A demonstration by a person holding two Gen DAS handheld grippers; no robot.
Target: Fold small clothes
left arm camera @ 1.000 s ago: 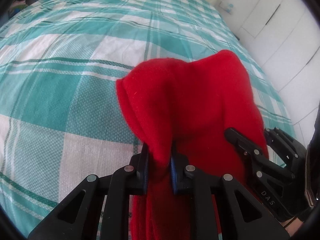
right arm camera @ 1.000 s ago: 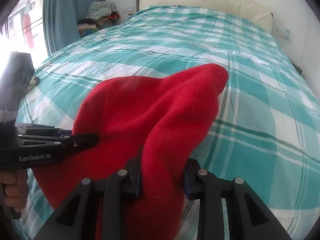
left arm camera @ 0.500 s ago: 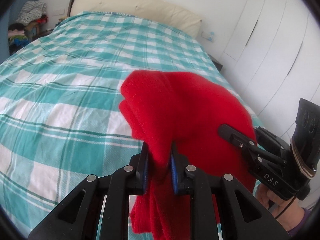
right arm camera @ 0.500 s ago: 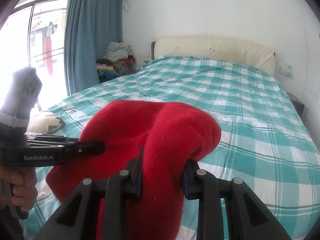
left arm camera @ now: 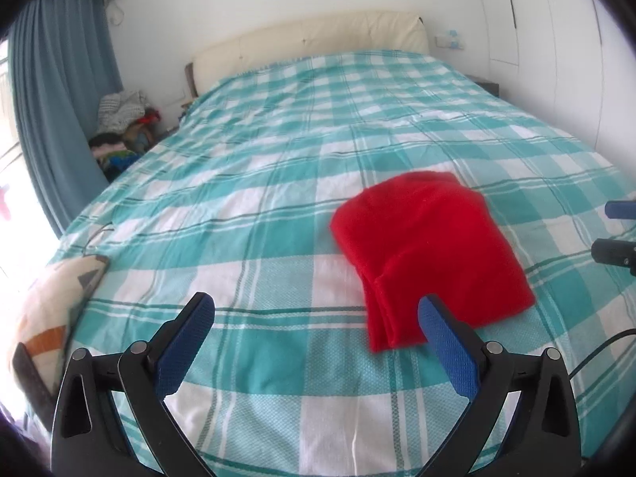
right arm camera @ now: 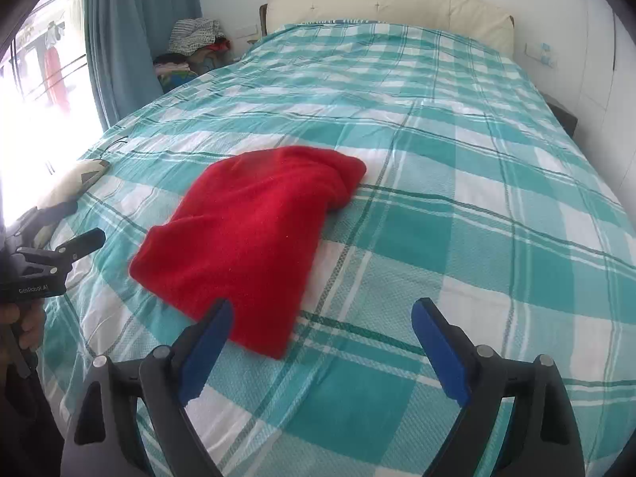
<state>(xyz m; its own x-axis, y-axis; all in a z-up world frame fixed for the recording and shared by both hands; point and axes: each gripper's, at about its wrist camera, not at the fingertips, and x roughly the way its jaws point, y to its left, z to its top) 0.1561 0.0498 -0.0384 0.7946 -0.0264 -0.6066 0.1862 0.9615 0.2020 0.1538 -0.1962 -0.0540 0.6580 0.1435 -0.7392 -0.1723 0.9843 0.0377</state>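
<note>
Red garment (right arm camera: 254, 238) lies folded flat on the bed (right arm camera: 477, 198); left gripper (left arm camera: 318, 338) and right gripper (right arm camera: 322, 338) both spread wide, holding nothing; looks done, maybe another piece left.

A big bed with a green-and-white checked cover (left arm camera: 278, 206) fills the white-walled room; long blue curtains (right arm camera: 119, 39) hang by the bright window (right arm camera: 39, 79).

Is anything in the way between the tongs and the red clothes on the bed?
Nothing visible. Both tongs, left and right, are open just short of the folded red garment, with only bare checked bedspread between them and it.
</note>
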